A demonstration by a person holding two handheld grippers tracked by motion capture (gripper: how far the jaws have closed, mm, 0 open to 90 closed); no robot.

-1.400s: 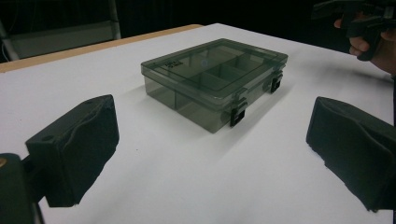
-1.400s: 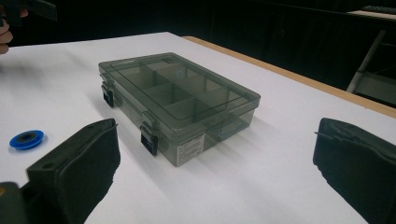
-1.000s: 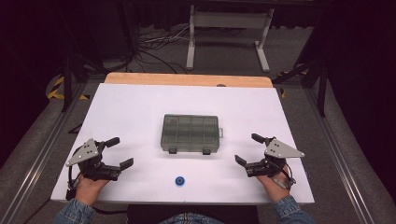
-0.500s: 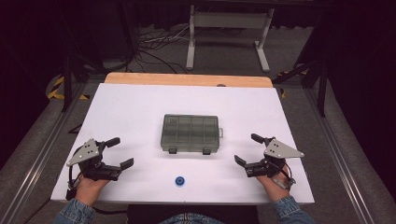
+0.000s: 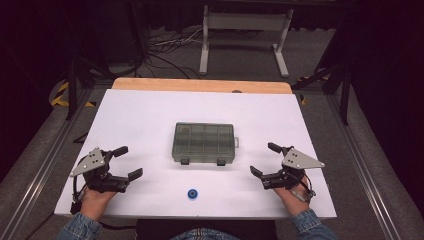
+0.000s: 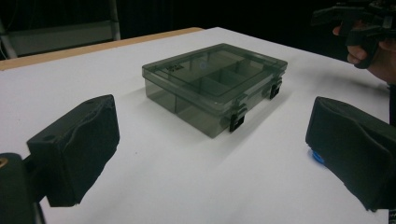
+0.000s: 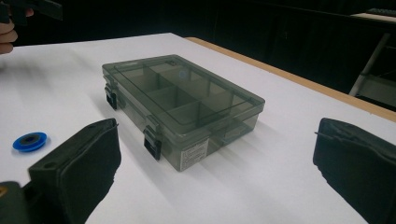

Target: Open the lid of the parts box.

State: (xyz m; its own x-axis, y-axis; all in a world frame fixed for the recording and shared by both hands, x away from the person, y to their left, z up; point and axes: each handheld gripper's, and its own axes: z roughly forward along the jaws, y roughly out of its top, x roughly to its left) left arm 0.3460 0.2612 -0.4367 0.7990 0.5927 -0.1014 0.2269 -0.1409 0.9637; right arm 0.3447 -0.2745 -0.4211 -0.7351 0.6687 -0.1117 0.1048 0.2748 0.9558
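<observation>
A smoky grey clear plastic compartment box [image 5: 204, 143] lies shut in the middle of the white table, its two black latches facing the person; it also shows as the box [image 6: 215, 84] and the box [image 7: 180, 105]. A small blue ring [image 5: 192, 193] lies on the table in front of the box, seen again as the ring [image 7: 29, 141] and, half hidden by a jaw, the ring [image 6: 317, 156]. My left gripper [image 5: 126, 162] rests at the left, open and empty. My right gripper [image 5: 263, 159] rests at the right, open and empty. Both point at the box.
The white table top [image 5: 145, 120] ends in a wooden strip [image 5: 200, 85] at the far edge. Beyond it stand a white metal frame [image 5: 245, 35] and cables on a dark floor. Rails run along both sides of the table.
</observation>
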